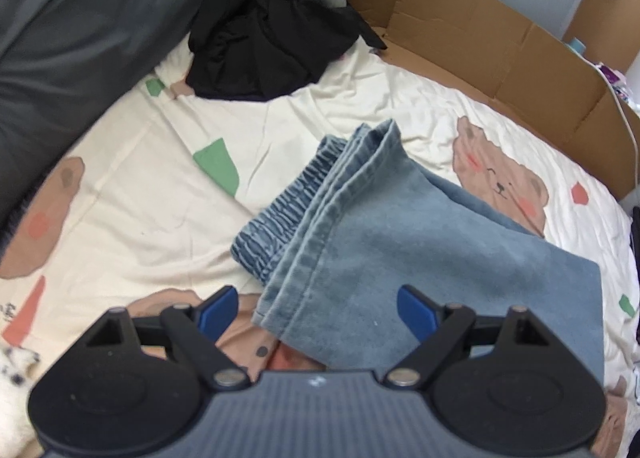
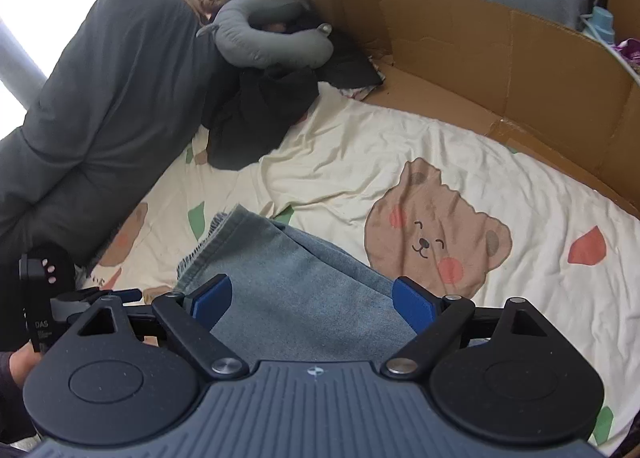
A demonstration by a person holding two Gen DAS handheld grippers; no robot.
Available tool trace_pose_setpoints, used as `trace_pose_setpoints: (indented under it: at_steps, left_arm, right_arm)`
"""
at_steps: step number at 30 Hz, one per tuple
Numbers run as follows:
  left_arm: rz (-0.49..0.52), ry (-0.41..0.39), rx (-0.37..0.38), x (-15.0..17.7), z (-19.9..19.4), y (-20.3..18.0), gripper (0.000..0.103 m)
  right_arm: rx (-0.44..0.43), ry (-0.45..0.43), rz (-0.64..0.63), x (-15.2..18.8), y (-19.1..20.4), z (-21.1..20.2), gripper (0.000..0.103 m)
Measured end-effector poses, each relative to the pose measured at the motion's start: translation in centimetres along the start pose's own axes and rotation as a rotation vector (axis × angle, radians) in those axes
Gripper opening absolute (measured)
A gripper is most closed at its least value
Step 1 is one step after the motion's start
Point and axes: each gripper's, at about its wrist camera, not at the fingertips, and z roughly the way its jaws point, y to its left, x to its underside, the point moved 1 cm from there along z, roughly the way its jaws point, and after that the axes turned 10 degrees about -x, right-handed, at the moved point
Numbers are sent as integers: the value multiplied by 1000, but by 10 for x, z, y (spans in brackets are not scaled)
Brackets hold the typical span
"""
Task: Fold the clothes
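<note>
Two grippers are in my hands, both angled down over the bed. My left gripper (image 1: 316,312) has its blue pads (image 1: 218,310) spread wide, with nothing pressed between them; the hemmed corner of the folded jeans (image 1: 400,242) lies below the gap, and I cannot tell whether the pads touch the cloth. My right gripper (image 2: 312,304) also has its blue pads (image 2: 414,308) standing apart, over the denim of the same jeans (image 2: 288,282), gripping nothing.

The jeans are pale blue, folded into a layered stack. In the left wrist view the elastic waistband (image 1: 280,214) shows beneath the stacked leg hems. In the right wrist view a frayed hem edge (image 2: 208,242) points toward the grey cushion. The jeans lie on the cream bedsheet (image 1: 132,186), printed with brown bears (image 2: 436,234), green shapes and red shapes, near the middle of the bed.

Toward the far corner of the bed lies a crumpled black garment (image 1: 264,50), well apart from the jeans. A grey neck pillow (image 2: 272,38) sits just behind it. A long grey cushion (image 2: 104,98) runs along one edge of the bed. Flattened cardboard (image 2: 480,58) lines the far edge.
</note>
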Motion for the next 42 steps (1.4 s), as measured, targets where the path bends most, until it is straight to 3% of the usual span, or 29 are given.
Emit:
trace_pose_setpoints:
  at_steps: [7, 9, 17, 22, 25, 28, 31, 34, 38, 42]
  left_arm:
    - [-27, -24, 21, -1, 15, 2, 88]
    - [-45, -39, 20, 1, 19, 4, 88]
    - [-169, -31, 15, 21, 37, 31, 86]
    - [-253, -17, 110, 36, 53, 43, 86]
    - [-309, 7, 150, 40, 65, 49, 76]
    - [-348, 10, 202, 43, 72, 54, 75]
    - [-373, 12, 259, 46, 76, 56, 68]
    - [-378, 1, 283, 46, 78, 58, 62]
    - [-396, -7, 305, 48, 78, 61, 58]
    - [-420, -9, 320, 50, 77, 65, 53]
  right_arm:
    - [-39, -16, -76, -7, -14, 27, 81]
    - [-51, 7, -83, -8, -19, 42, 76]
    - [-106, 103, -229, -17, -2, 107, 74]
    - [-151, 133, -303, -23, 17, 154, 74]
    - [-171, 172, -366, -25, 30, 182, 74]
    - [-200, 214, -427, -32, 41, 208, 74]
    - [-209, 251, -499, -43, 50, 228, 72]
    - [-222, 294, -558, -54, 53, 242, 68]
    - [-230, 368, -648, -62, 57, 258, 53]
    - [-258, 401, -684, -71, 61, 266, 51]
